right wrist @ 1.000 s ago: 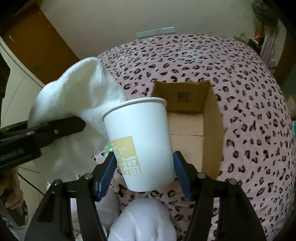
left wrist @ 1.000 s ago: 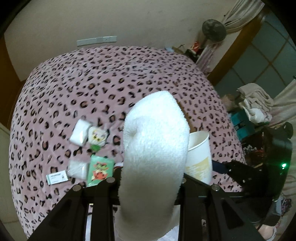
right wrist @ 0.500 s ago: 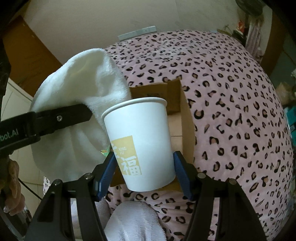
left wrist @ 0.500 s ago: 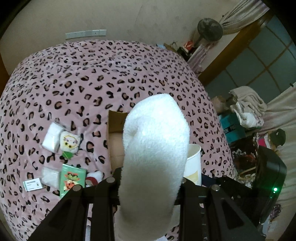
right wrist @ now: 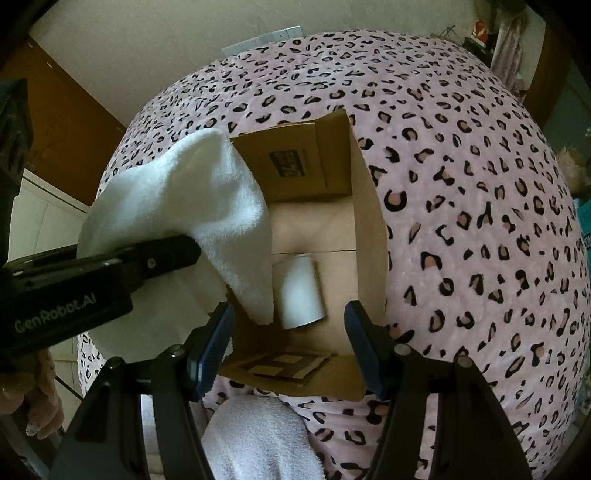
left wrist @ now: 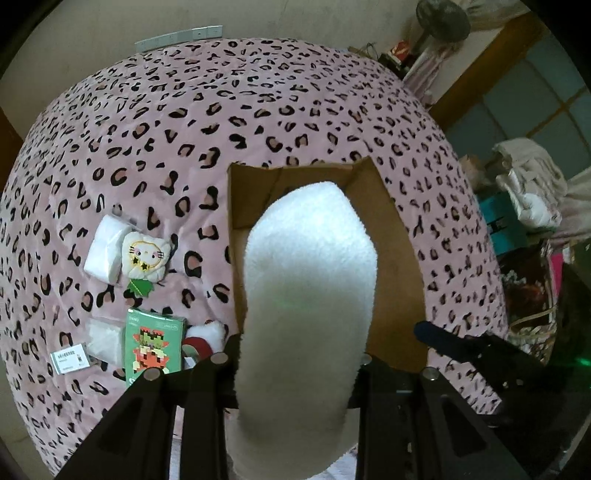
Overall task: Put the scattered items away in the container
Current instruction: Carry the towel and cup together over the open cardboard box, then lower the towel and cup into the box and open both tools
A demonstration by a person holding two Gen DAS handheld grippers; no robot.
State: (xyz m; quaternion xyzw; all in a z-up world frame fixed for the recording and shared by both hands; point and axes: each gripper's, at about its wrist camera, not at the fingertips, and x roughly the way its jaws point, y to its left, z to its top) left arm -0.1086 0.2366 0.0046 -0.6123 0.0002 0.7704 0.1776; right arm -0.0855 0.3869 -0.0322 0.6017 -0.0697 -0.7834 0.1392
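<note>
An open cardboard box (left wrist: 395, 258) (right wrist: 364, 206) stands on the leopard-print bed. My left gripper (left wrist: 295, 358) is shut on a fluffy white sock (left wrist: 310, 288), held over the box's left side; the sock also shows in the right wrist view (right wrist: 192, 199). My right gripper (right wrist: 288, 325) is open and empty above the box. A white paper cup (right wrist: 301, 291) lies on its side on the box floor, blurred. Scattered items lie left of the box: a white packet (left wrist: 105, 243), a cat plush (left wrist: 146, 258), a green box (left wrist: 153, 341), a clear bag (left wrist: 103, 341) and a small label card (left wrist: 68, 358).
A red-and-white sock (left wrist: 203, 341) lies beside the green box. Another white fluffy item (right wrist: 258, 439) lies below my right gripper. Clutter, folded cloth (left wrist: 528, 184) and a fan (left wrist: 443, 18) stand off the bed's right side. A wall runs behind the bed.
My right gripper has opened and the paper cup has dropped into the box. Both grippers have moved forward over the box; the left still holds the sock.
</note>
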